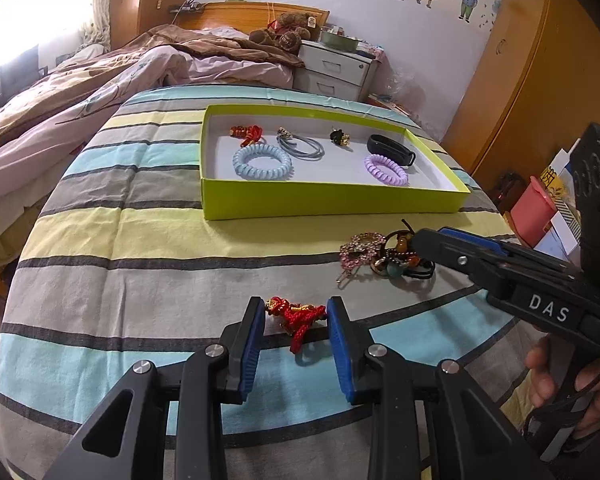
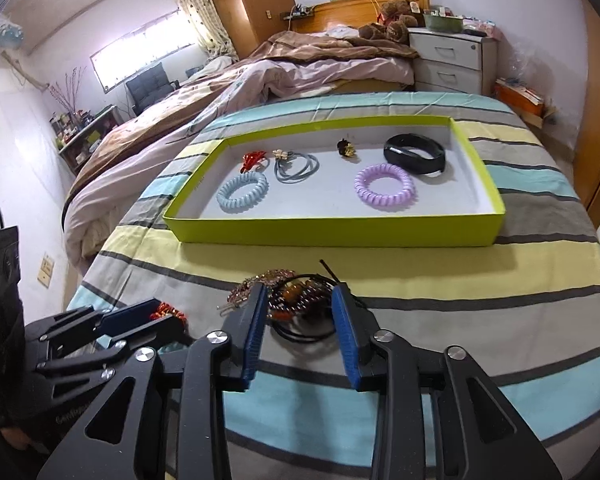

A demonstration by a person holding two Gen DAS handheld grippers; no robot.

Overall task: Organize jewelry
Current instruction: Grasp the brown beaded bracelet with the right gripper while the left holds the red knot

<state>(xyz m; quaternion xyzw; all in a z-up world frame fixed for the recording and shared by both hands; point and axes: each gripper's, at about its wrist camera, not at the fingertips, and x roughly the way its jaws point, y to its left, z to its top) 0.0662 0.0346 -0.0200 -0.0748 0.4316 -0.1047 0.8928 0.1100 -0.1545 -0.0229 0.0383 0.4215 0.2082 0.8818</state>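
Lime-green box (image 2: 332,232), striped cloth (image 2: 500,272), red knot (image 1: 296,314).

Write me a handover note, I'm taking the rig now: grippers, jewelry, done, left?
Left gripper: shut on the red knot charm, low over the striped cloth.
Right gripper: jaws open around the tangled pile, nothing held.
Done: six pieces lie in the green box, among them the blue coil tie and the black band.
Left: charm, then pile.
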